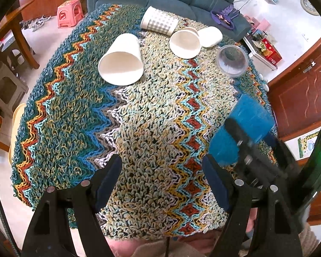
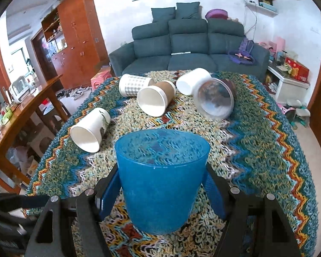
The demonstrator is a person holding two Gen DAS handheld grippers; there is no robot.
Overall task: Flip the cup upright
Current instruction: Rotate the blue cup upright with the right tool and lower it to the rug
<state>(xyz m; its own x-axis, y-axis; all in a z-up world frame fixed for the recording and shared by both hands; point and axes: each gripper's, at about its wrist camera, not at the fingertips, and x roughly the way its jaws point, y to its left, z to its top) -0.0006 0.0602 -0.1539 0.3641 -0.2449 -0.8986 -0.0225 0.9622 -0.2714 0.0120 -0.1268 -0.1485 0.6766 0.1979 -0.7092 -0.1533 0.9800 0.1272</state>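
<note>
A blue translucent cup (image 2: 160, 184) stands upright, mouth up, between the fingers of my right gripper (image 2: 162, 190), which is shut on its sides. I cannot tell whether its base touches the woven cloth (image 2: 256, 150). In the left wrist view the blue cup (image 1: 241, 126) shows at the right with the right gripper's black body in front of it. My left gripper (image 1: 162, 180) is open and empty above the cloth's near part. Several other cups lie on their sides farther back.
Lying on their sides are a white cup (image 2: 89, 129), a checked cup (image 2: 134, 84), a brown cup (image 2: 156, 99), a white cup (image 2: 192, 81) and a clear cup (image 2: 214, 99). A sofa (image 2: 188, 49) stands behind the table, a wooden table (image 2: 21, 107) at the left.
</note>
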